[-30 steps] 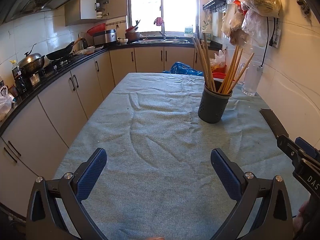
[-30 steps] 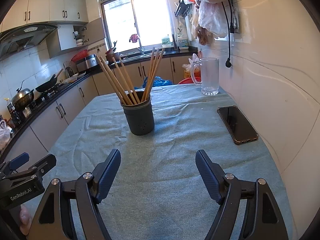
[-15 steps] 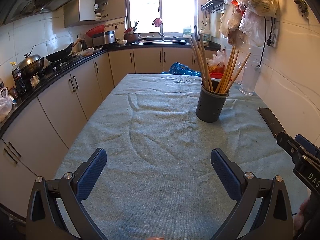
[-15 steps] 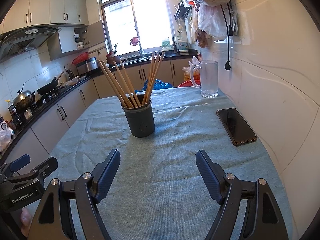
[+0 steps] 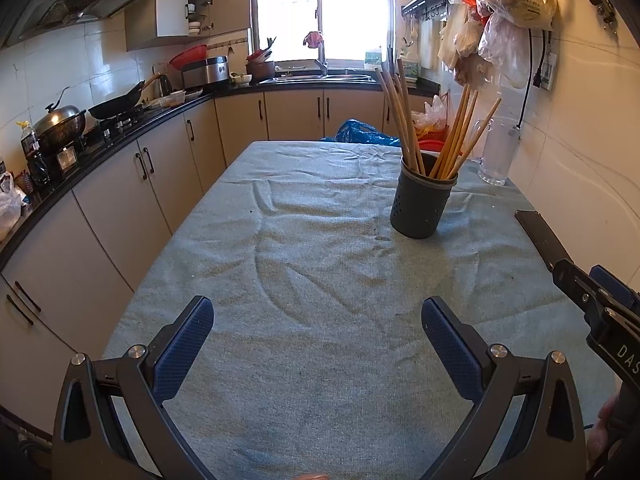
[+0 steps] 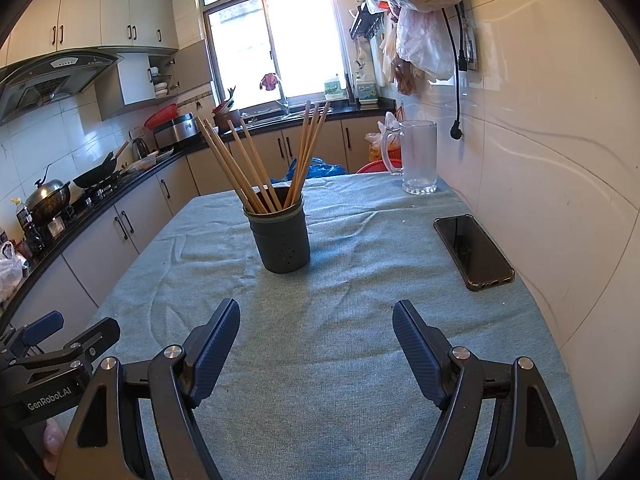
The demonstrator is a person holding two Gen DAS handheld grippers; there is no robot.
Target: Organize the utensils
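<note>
Chopsticks point(image 6: 256, 168) stand fanned in two leaning bunches in the dark perforated holder point(image 6: 282, 240), centre of your right view, upper right in the left one. They're pale wood, tips down. Your left gripper point(image 5: 318, 338) and right gripper point(image 6: 316, 340) hover open and empty over the cloth point(image 6: 340, 320), likely because nothing lies loose.

One holder point(image 6: 281, 240), eight chopsticks point(image 6: 256, 168), one glass mug point(image 6: 416, 156), one phone point(image 6: 472, 250).

Chopsticks point(image 6: 256, 168) in holder point(image 6: 282, 240), mid-table point(image 6: 340, 320); phone point(image 6: 474, 250) right; mug point(image 6: 418, 156) behind, prob. by wall.
</note>
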